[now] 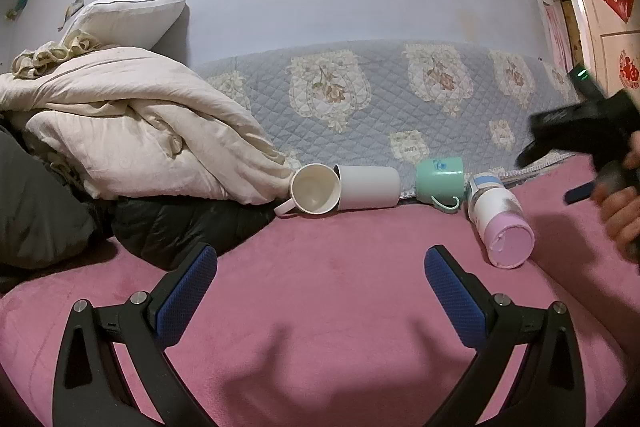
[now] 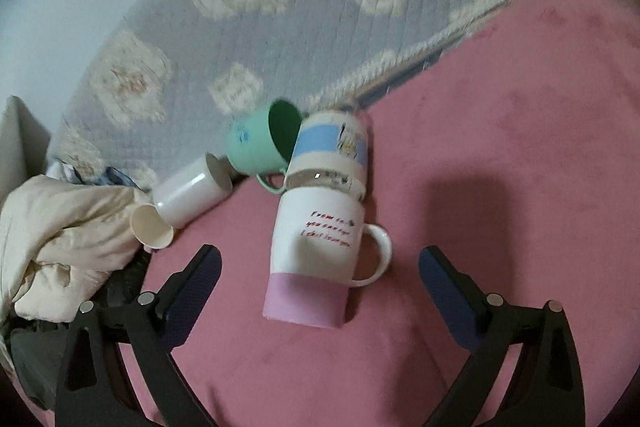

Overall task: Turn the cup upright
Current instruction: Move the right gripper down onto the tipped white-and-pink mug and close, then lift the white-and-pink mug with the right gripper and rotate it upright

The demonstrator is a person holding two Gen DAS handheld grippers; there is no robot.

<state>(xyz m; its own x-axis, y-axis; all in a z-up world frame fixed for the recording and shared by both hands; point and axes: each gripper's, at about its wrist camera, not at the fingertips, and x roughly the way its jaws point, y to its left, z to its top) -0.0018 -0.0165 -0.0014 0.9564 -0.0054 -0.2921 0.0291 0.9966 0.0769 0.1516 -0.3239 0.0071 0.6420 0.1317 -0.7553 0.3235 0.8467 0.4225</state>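
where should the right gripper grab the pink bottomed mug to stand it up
Grip the pink-bottomed mug across its white body, above the pink band. It lies on its side on the pink blanket, base toward the open right gripper, handle sticking out right. Probably come from above, jaws spanning the barrel, clear of the handle and of the blue-banded mug at its mouth.

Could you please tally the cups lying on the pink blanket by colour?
Cream mug: 1
Plain white cup: 1
Green cup: 1
Blue-banded cup: 1
White-and-pink mug: 1
Total: 5
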